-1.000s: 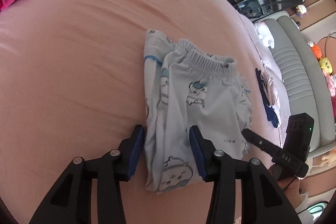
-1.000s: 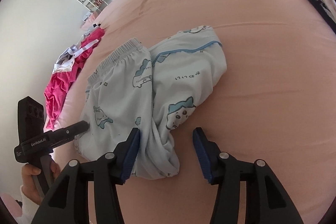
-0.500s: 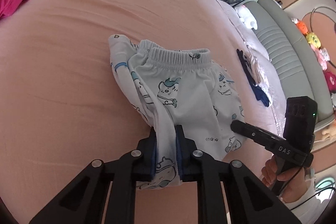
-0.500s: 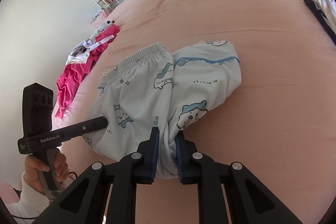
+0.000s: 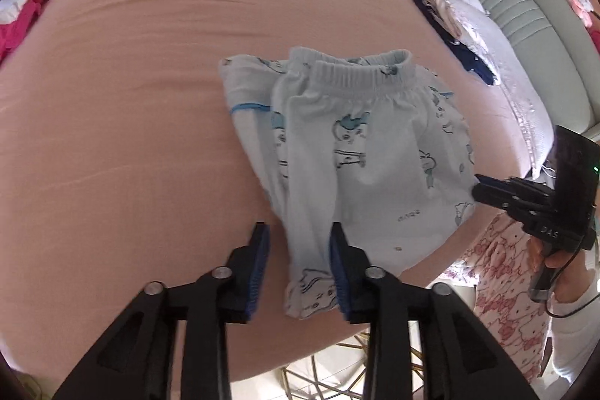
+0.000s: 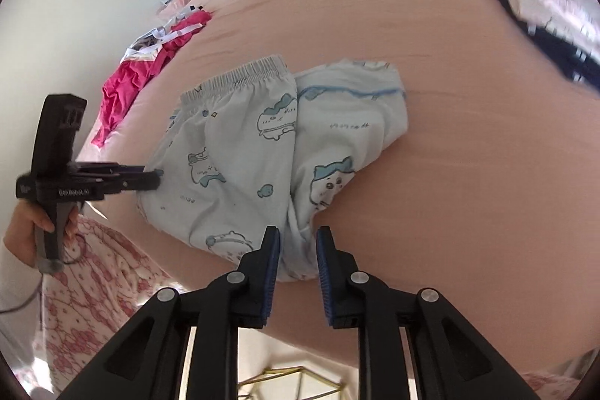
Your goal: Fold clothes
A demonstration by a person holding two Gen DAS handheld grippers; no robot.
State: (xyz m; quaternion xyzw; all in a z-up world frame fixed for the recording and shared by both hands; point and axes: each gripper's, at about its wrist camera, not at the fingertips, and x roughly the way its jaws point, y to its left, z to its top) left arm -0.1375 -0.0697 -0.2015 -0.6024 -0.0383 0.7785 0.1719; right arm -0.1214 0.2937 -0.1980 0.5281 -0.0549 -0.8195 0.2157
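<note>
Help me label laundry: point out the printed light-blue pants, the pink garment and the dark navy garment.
printed light-blue pants [image 5: 375, 152], left wrist view, front panel.
pink garment [image 6: 127, 89], right wrist view, crumpled middle.
dark navy garment [image 5: 465, 55], left wrist view, lower part.

Lettering showing on the two handheld tools and on the printed pants

At the right edge of the left wrist view, white letters "DAS" are sitting on the black body of the right tool [image 5: 478, 183]; at the left edge of the right wrist view, a white brand line is running along the body of the left tool [image 6: 155, 179], blurred, reading roughly "GenRobot.AI". Small dark printed writing is showing on the pale blue cartoon-print pants [image 5: 360, 152] near their lower right part, and again in the right wrist view beside the blue trim line [image 6: 348, 126], too small and smeared for reading.
</note>
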